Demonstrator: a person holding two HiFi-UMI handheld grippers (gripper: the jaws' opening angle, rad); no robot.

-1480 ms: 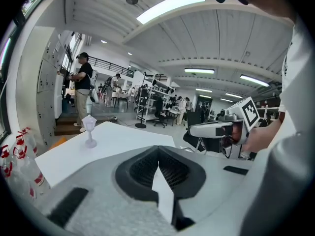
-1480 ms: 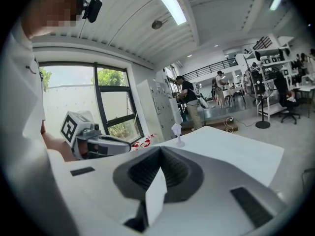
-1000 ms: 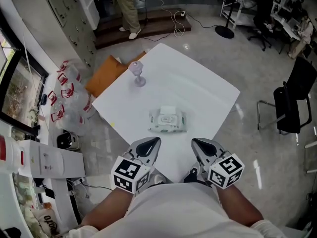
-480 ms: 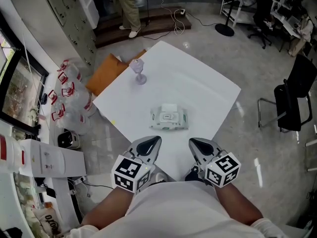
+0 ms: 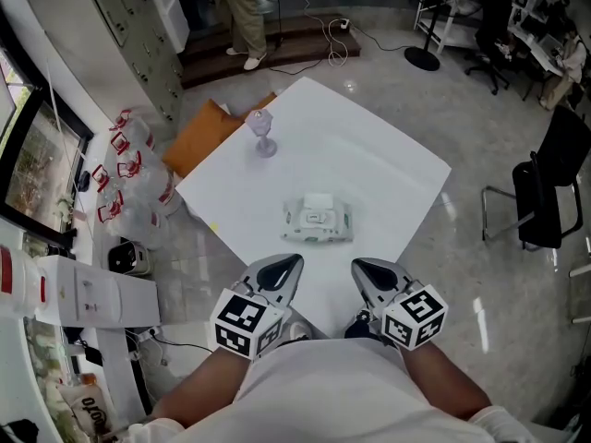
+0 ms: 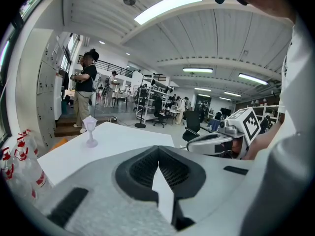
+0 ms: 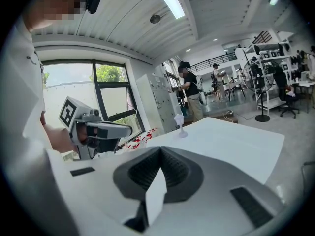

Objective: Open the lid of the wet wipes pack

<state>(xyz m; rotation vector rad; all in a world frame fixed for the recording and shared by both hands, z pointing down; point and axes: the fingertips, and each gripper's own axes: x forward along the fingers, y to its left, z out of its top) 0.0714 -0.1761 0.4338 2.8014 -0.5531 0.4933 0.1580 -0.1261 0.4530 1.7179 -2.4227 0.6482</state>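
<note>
we hold the left gripper and right gripper side by side over the near table corner, both jaws pressed together, empty. the wet wipes pack lies flat just ahead, untouched. a small lilac ornament stands farther back.

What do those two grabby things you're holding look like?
Both the left gripper and right gripper are smooth light-grey shells tapering to pointed jaws, with dark ribbed lining inside. Each carries a white cube printed with black square markers. The person wears a white top.
</note>
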